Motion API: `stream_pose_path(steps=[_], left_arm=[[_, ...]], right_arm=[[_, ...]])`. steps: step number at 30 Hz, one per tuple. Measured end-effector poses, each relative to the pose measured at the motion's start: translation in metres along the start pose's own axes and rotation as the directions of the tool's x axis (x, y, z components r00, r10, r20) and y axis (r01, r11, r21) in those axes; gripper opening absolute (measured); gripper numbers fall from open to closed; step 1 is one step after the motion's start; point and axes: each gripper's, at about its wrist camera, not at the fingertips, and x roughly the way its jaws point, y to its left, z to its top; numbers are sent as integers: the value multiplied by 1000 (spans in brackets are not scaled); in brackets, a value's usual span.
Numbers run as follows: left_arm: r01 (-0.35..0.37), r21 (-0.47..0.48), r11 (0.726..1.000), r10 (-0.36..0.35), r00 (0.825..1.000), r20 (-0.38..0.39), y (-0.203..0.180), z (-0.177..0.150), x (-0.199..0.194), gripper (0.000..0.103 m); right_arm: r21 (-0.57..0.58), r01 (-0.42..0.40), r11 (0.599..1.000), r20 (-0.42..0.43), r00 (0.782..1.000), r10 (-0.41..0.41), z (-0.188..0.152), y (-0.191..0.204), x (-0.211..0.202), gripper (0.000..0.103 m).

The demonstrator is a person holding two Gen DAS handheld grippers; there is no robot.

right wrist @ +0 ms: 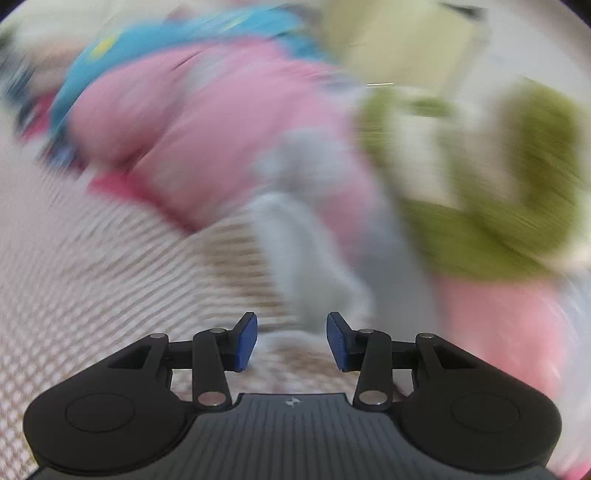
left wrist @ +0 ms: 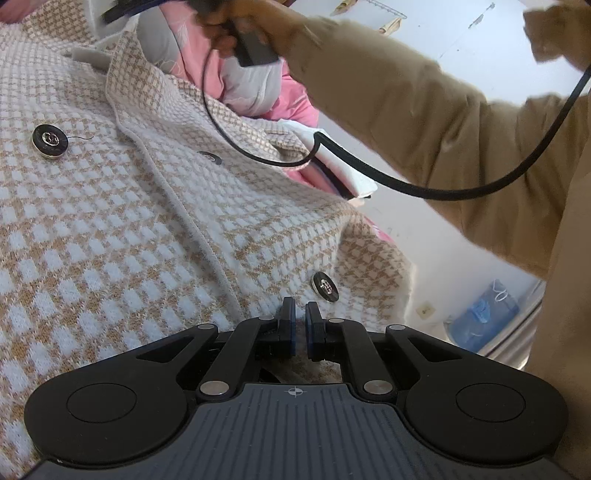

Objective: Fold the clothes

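Tan-and-white checked knit fills the left wrist view: a cardigan (left wrist: 155, 206) spread from nine o'clock across to about four o'clock, its bound front edge running diagonally down toward the left gripper (left wrist: 300, 325) at six o'clock. The jaws there are pressed nearly together, with fabric lying at and behind the pads; whether a fold is actually pinched between them I cannot tell, though the low, steady placement on the hem suggests it anchors the garment while the other arm works. Three dark buttons show, one at nine o'clock (left wrist: 50, 141), one near the centre (left wrist: 209, 157), one just above the pads (left wrist: 325, 287). From one o'clock a tan sleeve (left wrist: 424, 122) reaches across to the hand (left wrist: 236, 26) at twelve o'clock, and a black cable (left wrist: 369, 173) droops from it over the cardigan's upper edge, where it could snag. Pink bedding (left wrist: 207, 62) lies beyond the collar.

The right wrist view is heavily smeared by motion. The right gripper (right wrist: 291, 341) sits at six o'clock with blue pads (right wrist: 245, 341) spread apart and nothing between them. The checked knit (right wrist: 92, 295) lies from eight o'clock to the centre, pink cloth (right wrist: 207, 122) above it, and something green (right wrist: 517, 192) at three o'clock, too blurred to name.
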Motion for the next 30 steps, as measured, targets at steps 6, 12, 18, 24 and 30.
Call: stream_pose_path(steps=[6, 12, 18, 24, 30], left_arm=[[0, 2, 1000, 0, 1000, 2, -1, -1, 1, 8], [-5, 9, 1000, 5, 1000, 6, -3, -1, 1, 8], [-6, 11, 1000, 5, 1000, 6, -4, -1, 2, 8], [-8, 15, 1000, 8, 1000, 7, -4, -1, 2, 9], [-6, 13, 1000, 5, 1000, 8, -3, -1, 1, 8]], right_arm=[[-288, 66, 955, -229, 964, -135, -3, 53, 64, 37], [103, 201, 974, -244, 955, -171, -16, 4, 53, 7], [880, -34, 473, 94, 990, -102, -71, -87, -58, 8], [885, -425, -192, 430, 903, -16, -143, -105, -41, 8], [828, -471, -305, 495, 869, 4, -146, -78, 4, 8]])
